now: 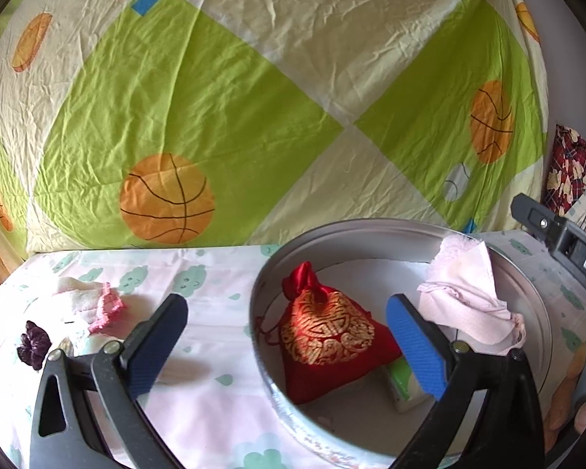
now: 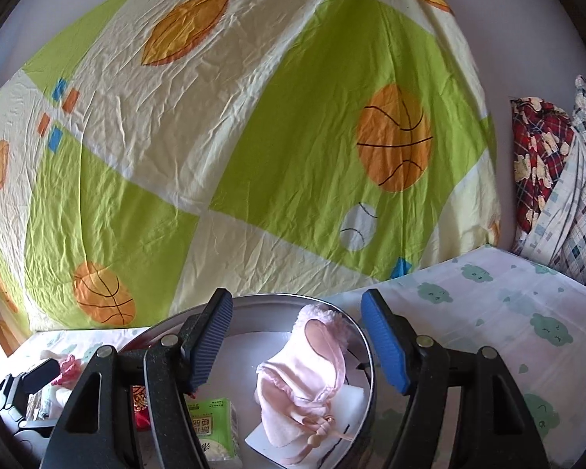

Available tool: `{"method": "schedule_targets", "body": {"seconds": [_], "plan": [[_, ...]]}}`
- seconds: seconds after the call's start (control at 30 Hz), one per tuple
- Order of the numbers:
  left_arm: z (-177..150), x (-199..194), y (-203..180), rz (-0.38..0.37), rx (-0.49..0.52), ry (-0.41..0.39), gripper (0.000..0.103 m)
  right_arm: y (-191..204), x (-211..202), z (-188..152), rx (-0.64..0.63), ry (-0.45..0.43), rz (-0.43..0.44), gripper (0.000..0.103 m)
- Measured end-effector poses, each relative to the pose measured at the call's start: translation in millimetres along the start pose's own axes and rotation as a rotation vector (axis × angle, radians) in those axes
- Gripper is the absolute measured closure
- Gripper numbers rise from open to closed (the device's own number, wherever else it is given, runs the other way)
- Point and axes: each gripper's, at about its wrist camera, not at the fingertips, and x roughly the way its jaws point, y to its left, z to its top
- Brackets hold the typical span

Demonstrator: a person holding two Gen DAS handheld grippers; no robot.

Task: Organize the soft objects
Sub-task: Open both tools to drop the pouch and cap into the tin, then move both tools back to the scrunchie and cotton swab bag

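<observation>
Both grippers hang over the round tin (image 1: 523, 297) with nothing in them: the left gripper (image 1: 289, 351) has its jaws spread wide above the red pouch (image 1: 328, 336) in the tin, and the right gripper (image 2: 297, 344) stands apart over the pink cloth (image 2: 304, 375) heaped in the tin beside a green tissue pack (image 2: 211, 422). Outside the tin, off to its left, a white and pink cloth (image 1: 86, 305) and a dark scrunchie (image 1: 33, 344) wait. I'd worry that a jaw pulling back snags the heaped cloth and drags it over the rim.
</observation>
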Motion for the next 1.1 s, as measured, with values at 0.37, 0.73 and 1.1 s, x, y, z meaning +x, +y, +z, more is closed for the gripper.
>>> {"method": "schedule_targets", "body": {"seconds": [0.37, 0.73, 1.1], "plan": [[-9, -19, 30, 0.057, -0.006, -0.048, 0.000, 15, -31, -8, -0.019, -0.180, -0.017, 0.032], [-16, -28, 60, 0.071, -0.045, -0.036, 0.000, 33, -59, -14, -0.086, -0.278, -0.055, 0.030], [-23, -36, 88, 0.068, -0.041, -0.020, 0.000, 45, -74, -23, -0.035, -0.212, -0.038, 0.027]]}}
